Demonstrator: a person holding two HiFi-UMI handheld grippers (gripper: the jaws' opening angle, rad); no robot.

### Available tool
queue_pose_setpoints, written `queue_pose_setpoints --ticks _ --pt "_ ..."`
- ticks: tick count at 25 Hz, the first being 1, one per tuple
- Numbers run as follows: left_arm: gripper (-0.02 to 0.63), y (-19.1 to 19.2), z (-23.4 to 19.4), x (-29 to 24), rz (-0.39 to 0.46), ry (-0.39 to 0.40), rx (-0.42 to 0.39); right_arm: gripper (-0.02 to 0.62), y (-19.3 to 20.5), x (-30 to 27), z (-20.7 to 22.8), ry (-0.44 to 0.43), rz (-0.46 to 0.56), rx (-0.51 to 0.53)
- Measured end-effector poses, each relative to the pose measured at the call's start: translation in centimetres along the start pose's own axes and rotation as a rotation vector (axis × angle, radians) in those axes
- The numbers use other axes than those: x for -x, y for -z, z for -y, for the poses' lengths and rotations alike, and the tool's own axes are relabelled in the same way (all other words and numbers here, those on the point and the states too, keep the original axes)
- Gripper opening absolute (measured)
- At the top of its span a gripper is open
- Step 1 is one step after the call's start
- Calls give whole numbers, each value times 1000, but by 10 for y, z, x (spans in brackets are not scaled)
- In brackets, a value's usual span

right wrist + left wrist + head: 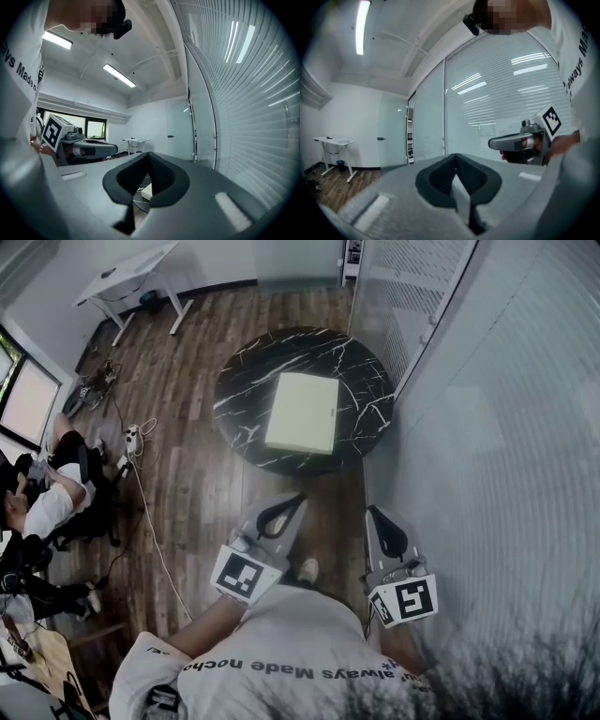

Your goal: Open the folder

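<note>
A pale yellow-green folder (303,412) lies closed and flat on a round black marble table (246,395), a little right of its centre. My left gripper (298,498) and right gripper (373,512) are held side by side close to my body, short of the table's near edge and apart from the folder. Both point level toward the table, jaws shut, nothing between them. In the right gripper view a corner of the folder (146,191) shows through the gap below the shut jaws (148,154). The left gripper view (456,157) looks at the glass wall, with the right gripper (493,142) beside it.
A glass wall with blinds (487,381) runs close along the table's right side. A white desk (131,277) stands at the far left. A person sits on a chair (56,498) at the left, with cables and a power strip (133,439) on the wooden floor.
</note>
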State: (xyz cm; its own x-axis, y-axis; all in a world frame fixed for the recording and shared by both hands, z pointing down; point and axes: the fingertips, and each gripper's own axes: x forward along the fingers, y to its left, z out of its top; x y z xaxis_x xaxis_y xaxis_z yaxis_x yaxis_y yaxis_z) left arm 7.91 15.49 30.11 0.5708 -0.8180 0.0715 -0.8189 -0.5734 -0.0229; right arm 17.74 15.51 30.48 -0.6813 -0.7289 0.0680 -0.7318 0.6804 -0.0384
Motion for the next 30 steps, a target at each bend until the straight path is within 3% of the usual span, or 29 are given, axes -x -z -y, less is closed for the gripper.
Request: queue_pose_setpoints --ticks 15,30 --pt "3 3 -53 -26 15 -7 6 -1 2 -63 12 -19 -17 6" --pt "3 17 -197 -84 0 14 49 -1 -5 -221 38 -9 -52 18"
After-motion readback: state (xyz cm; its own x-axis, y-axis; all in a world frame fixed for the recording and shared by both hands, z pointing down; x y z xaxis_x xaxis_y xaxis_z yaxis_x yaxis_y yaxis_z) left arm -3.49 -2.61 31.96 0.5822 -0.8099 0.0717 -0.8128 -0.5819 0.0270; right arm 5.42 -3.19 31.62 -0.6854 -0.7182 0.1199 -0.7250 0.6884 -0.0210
